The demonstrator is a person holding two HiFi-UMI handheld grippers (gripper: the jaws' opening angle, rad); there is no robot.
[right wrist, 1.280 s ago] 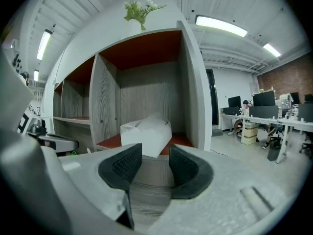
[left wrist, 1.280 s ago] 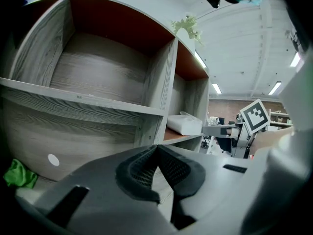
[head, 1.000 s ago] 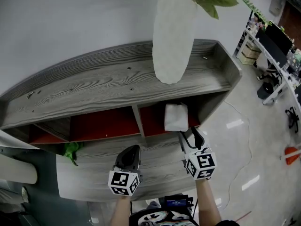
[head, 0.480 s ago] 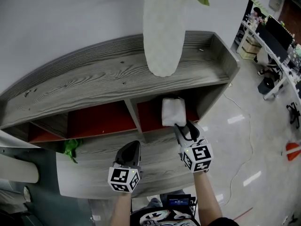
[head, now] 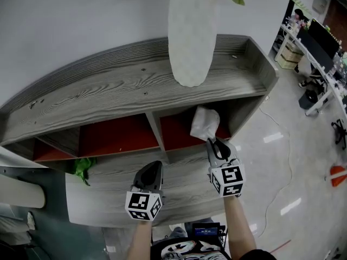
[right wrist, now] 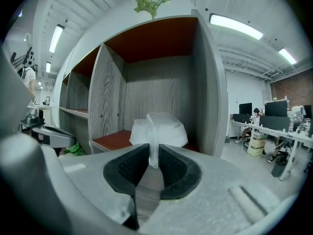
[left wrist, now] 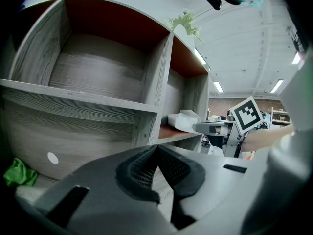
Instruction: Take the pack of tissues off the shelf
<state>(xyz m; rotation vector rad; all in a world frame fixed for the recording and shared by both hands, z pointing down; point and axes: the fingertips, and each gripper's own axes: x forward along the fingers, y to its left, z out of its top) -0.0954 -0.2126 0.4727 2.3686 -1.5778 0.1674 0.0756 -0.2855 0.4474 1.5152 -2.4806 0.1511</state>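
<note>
The white pack of tissues (head: 204,122) sits in the right-hand red-floored compartment of the grey wooden shelf (head: 108,91), tipped up at its near end. My right gripper (head: 216,143) reaches into that compartment's mouth. In the right gripper view the jaws are closing, and the pads pinch the near edge of the pack (right wrist: 159,129) between them. My left gripper (head: 152,173) hangs in front of the lower shelf board, shut with nothing in it. From the left gripper view the pack (left wrist: 183,121) shows beside the right gripper (left wrist: 210,127).
A tall white vase (head: 191,37) with green leaves stands on the shelf top, right above the pack's compartment. A green object (head: 82,172) lies at the lower left of the shelf. The neighbouring compartments hold nothing. Desks and monitors (head: 320,42) stand far right.
My right gripper moved forward to the pack and its jaws closed on the near edge. The pack tipped up from lying flat. The left gripper stayed put.
</note>
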